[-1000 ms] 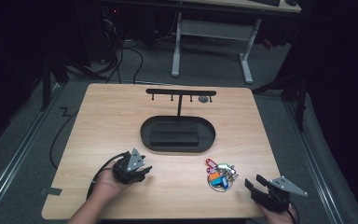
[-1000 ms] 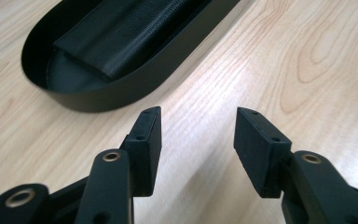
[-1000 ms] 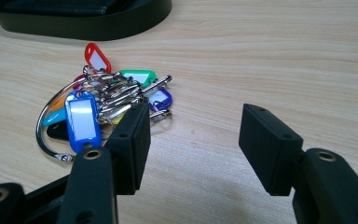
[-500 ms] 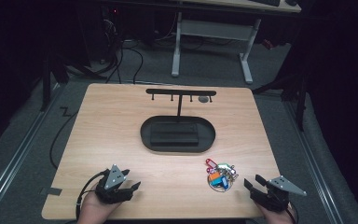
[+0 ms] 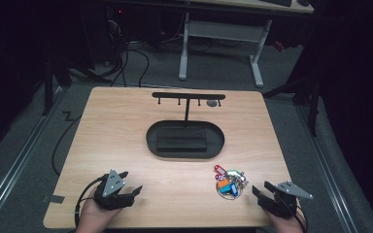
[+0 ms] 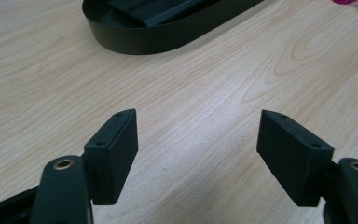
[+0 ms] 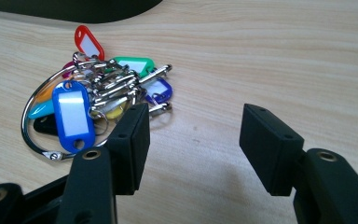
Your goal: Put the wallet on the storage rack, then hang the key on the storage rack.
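Resting near the front edge of the table (image 5: 126,131), the left gripper (image 5: 128,193) has its fingers (image 6: 114,154) spread wide, and they have just been opening; between them there is only bare wood. The right gripper (image 5: 263,191) is at the front right corner, its fingers (image 7: 130,144) also apart and holding nothing. The bunch of keys (image 5: 229,182), a metal ring with many coloured plastic tags, lies flat on the table just beside the right gripper, to its left in the high view, and does not touch it. In the right gripper view the blue tag (image 7: 72,114) is near the left finger. Behind the keys stands the black oval tray (image 5: 184,141) with a hook rack (image 5: 188,95), well apart from both hands
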`<act>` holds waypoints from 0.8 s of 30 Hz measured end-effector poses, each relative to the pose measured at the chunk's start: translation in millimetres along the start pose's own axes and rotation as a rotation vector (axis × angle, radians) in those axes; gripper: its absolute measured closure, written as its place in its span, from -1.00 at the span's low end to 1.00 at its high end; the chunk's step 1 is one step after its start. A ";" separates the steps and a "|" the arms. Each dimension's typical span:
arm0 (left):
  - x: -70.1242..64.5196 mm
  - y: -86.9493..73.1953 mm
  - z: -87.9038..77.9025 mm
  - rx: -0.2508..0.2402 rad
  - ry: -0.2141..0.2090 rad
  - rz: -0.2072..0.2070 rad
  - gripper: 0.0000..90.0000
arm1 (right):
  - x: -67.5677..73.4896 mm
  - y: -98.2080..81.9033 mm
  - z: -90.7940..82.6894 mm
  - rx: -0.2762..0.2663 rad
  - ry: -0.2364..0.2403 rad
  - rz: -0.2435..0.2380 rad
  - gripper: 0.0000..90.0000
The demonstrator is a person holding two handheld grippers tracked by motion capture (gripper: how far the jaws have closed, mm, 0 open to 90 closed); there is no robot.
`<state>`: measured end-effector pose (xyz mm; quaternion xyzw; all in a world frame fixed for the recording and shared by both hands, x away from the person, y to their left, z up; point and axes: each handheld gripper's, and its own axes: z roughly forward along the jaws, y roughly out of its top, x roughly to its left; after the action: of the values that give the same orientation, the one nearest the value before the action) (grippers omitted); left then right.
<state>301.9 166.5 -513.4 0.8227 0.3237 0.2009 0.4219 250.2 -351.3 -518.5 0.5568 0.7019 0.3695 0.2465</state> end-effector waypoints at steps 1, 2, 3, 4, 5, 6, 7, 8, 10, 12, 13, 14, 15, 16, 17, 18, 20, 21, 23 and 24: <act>1.0 -0.6 -0.3 -0.003 -0.004 -0.005 -0.34 | 2.0 2.8 -0.1 0.008 -0.001 -0.008 -0.04; 1.8 -0.9 -0.8 -0.001 -0.008 -0.004 -0.34 | 4.3 5.7 0.1 0.016 -0.005 -0.022 -0.04; 2.3 -1.1 -0.9 -0.003 -0.014 -0.009 -0.34 | 6.8 8.5 0.8 0.026 -0.009 -0.041 -0.04; 2.7 -1.3 -1.2 -0.005 -0.017 -0.009 -0.34 | 9.3 11.0 1.9 0.042 -0.013 -0.055 -0.05; 2.9 -1.4 -1.5 -0.008 -0.017 -0.010 -0.34 | 11.6 13.3 3.0 0.058 -0.016 -0.065 -0.05; 3.2 -1.4 -1.9 -0.012 -0.018 -0.012 -0.34 | 13.5 15.4 4.3 0.074 -0.016 -0.073 -0.05; 3.4 -1.2 -2.5 -0.014 -0.022 -0.014 -0.35 | 15.1 17.5 5.9 0.090 -0.014 -0.084 -0.06; 3.4 -1.2 -2.5 -0.014 -0.022 -0.014 -0.35 | 16.8 19.5 7.3 0.109 -0.012 -0.094 -0.06; 3.0 -1.3 -2.7 -0.018 -0.027 -0.018 -0.35 | 19.7 23.2 9.3 0.142 -0.013 -0.111 -0.06; 1.2 -1.7 -1.7 -0.012 -0.032 -0.003 -0.35 | 21.4 27.2 11.1 0.177 -0.007 -0.127 -0.07; 0.8 -1.7 -1.6 -0.010 -0.031 0.003 -0.35 | 22.2 29.0 12.1 0.201 -0.003 -0.133 -0.08; 0.8 -1.7 -1.6 -0.010 -0.031 0.003 -0.35 | 22.2 29.0 12.1 0.201 -0.003 -0.133 -0.08; 0.4 -1.5 -1.4 -0.010 -0.030 0.006 -0.35 | 22.9 32.4 14.2 0.247 -0.001 -0.147 -0.08; 0.4 -1.4 -1.4 -0.009 -0.031 0.007 -0.35 | 23.5 33.9 14.5 0.265 -0.005 -0.159 -0.08; 0.3 -1.4 -1.3 -0.010 -0.032 0.008 -0.35 | 24.2 35.7 14.5 0.286 -0.003 -0.170 -0.08; 0.2 -1.5 -1.2 -0.010 -0.033 0.008 -0.35 | 24.9 37.6 14.5 0.306 0.001 -0.181 -0.09; 0.3 -1.7 -1.0 -0.005 -0.038 0.007 -0.34 | 25.5 39.6 14.2 0.329 0.003 -0.191 -0.09; 0.2 -1.8 -0.4 -0.003 -0.044 0.006 -0.34 | 26.1 42.2 14.2 0.359 0.014 -0.191 -0.12; -0.7 -1.8 1.0 0.001 -0.052 0.011 -0.34 | 27.4 48.6 13.7 0.430 0.024 -0.194 -0.15; -1.2 -1.6 1.1 0.001 -0.054 0.012 -0.35 | 28.1 50.9 13.4 0.451 0.029 -0.199 -0.16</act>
<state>301.2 165.7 -515.5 0.8300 0.3074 0.1808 0.4288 283.5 -315.6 -484.4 0.5206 0.8214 0.1854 0.1410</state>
